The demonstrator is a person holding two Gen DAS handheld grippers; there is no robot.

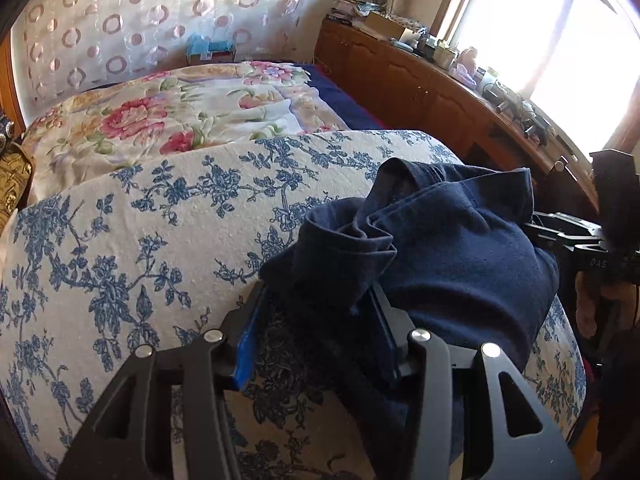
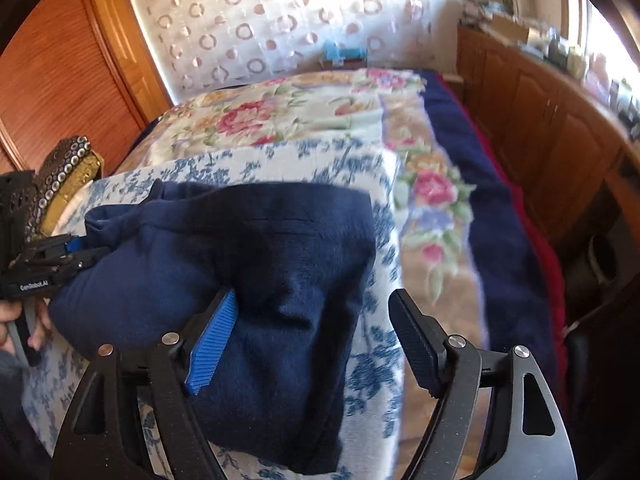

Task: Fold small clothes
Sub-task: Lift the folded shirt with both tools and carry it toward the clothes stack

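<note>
A navy garment (image 1: 460, 248) lies bunched on the blue-and-white floral bedspread (image 1: 160, 240). Its left end rises in a gathered fold over my left gripper (image 1: 318, 286). That fold fills the gap between the two tips and touches both. From the right wrist view the same garment (image 2: 280, 260) lies flatter, and the left gripper (image 2: 86, 252) holds its far-left edge. My right gripper (image 2: 312, 294) stands open. Its blue left pad (image 2: 212, 344) rests against the cloth. The right finger (image 2: 416, 344) is apart from it, over bare bedspread (image 2: 372, 360).
A pink-flowered quilt (image 1: 160, 112) covers the bed beyond. Wooden cabinets (image 1: 420, 92) topped with clutter run along the right under a bright window. A studded belt (image 2: 60, 168) lies at the bed's left edge beside a wooden wardrobe (image 2: 60, 80). A hand (image 2: 12, 320) grips the left tool.
</note>
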